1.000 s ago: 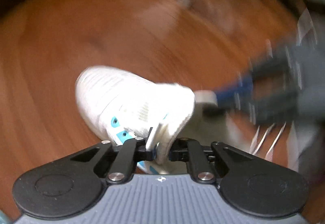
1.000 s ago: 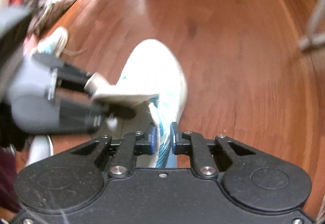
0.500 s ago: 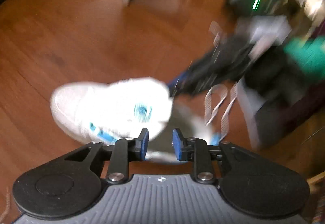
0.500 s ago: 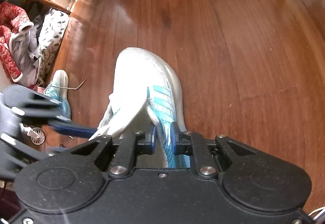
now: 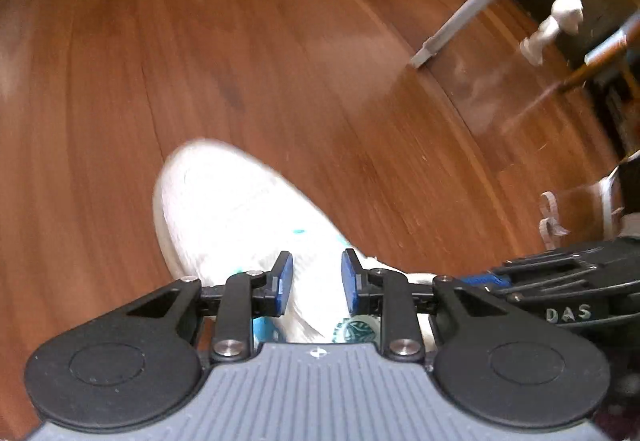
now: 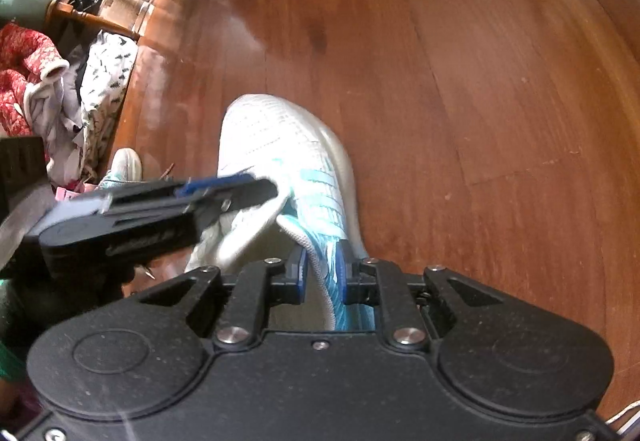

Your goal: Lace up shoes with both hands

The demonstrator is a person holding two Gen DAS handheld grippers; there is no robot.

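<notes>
A: Where is the shoe (image 6: 280, 145)?
B: On the wooden floor (image 6: 460, 61), toe pointing away from you, under both grippers.

A: And your fingers?
B: Your right gripper (image 6: 322, 273) pinches the shoe's teal-striped side edge. Your left gripper (image 5: 316, 281) has its fingers narrowly parted above the white upper, gripping nothing

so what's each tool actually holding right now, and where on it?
Right tool: shut on the white shoe, pinching its teal-striped side wall near the collar. Left tool: nothing held; its pads stand apart over the shoe's tongue, gripping nothing.
</notes>
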